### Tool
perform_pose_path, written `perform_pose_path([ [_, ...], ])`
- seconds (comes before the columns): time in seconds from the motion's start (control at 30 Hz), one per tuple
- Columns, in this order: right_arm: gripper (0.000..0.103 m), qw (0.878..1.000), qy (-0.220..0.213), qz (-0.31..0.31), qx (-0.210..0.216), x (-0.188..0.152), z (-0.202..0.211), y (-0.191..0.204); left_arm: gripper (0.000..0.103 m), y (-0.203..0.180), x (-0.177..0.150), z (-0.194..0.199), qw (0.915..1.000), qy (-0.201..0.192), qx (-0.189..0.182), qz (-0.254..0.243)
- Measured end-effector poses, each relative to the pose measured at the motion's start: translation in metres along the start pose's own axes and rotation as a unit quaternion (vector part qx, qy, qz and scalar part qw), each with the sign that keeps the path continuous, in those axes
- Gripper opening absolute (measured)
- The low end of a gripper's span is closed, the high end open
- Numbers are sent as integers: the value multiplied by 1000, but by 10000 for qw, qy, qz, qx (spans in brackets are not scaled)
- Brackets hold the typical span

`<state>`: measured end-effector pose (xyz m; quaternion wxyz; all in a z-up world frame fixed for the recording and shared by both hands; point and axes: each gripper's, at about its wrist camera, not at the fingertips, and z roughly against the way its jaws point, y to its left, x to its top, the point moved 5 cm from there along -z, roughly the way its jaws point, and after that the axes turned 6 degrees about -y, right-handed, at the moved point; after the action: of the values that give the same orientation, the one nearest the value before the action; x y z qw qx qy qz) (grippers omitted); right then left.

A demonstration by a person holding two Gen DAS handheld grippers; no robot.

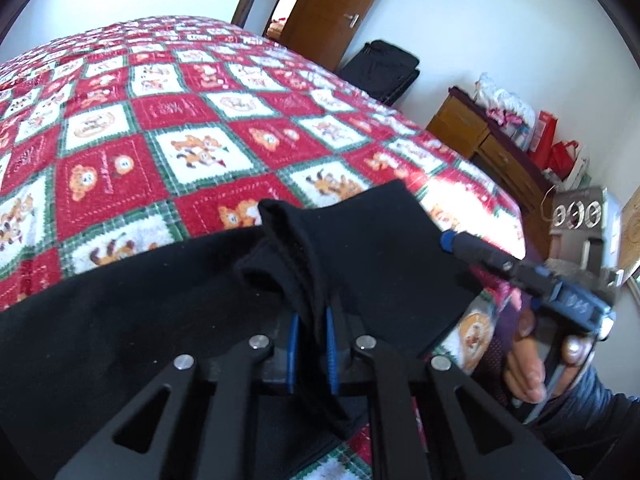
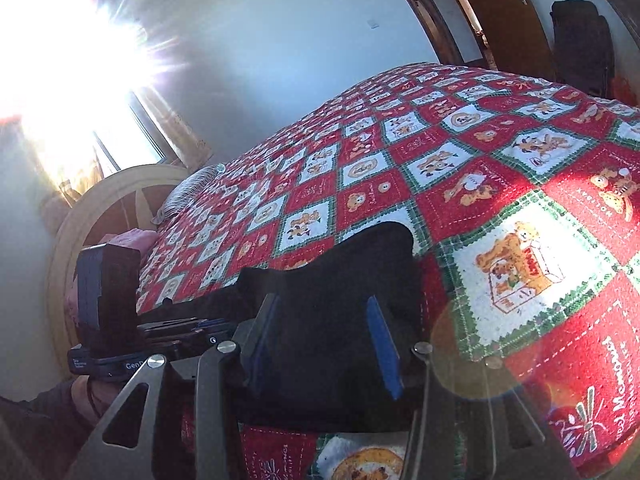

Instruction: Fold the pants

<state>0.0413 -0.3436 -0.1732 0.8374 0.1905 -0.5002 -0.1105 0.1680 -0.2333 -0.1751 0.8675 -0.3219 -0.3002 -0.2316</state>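
Observation:
Black pants (image 1: 168, 304) lie across the near edge of a bed with a red, white and green patchwork blanket (image 1: 168, 120). My left gripper (image 1: 312, 320) is shut on a bunched fold of the pants and lifts it. The right gripper (image 1: 520, 268) shows in the left wrist view at the right end of the cloth. In the right wrist view my right gripper (image 2: 320, 332) is open, its blue-padded fingers (image 2: 384, 344) straddling the end of the pants (image 2: 340, 280). The left gripper's body (image 2: 108, 312) shows at the left.
A wooden door (image 1: 340, 8) stands open behind the bed. A black bag (image 1: 380, 68) sits by the wall. A wooden cabinet (image 1: 488, 148) with red bags is at the right. A curved headboard (image 2: 100, 208) and a bright window (image 2: 60, 60) are at the left.

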Motion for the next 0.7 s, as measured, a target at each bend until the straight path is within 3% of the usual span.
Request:
perform_pose_path([
  [0.23,47,9997,-244,5,87,3,7,1,11,8,13,29,9995,-288,-32,157],
  [0.43,49,9996,-248,-137,63,4,6,-6,11,25,12,43,9990,-255,240,290],
  [0.7,49,9998,-184,-41,23,2,4,-3,11,46,-1,57,9973,-248,337,601],
])
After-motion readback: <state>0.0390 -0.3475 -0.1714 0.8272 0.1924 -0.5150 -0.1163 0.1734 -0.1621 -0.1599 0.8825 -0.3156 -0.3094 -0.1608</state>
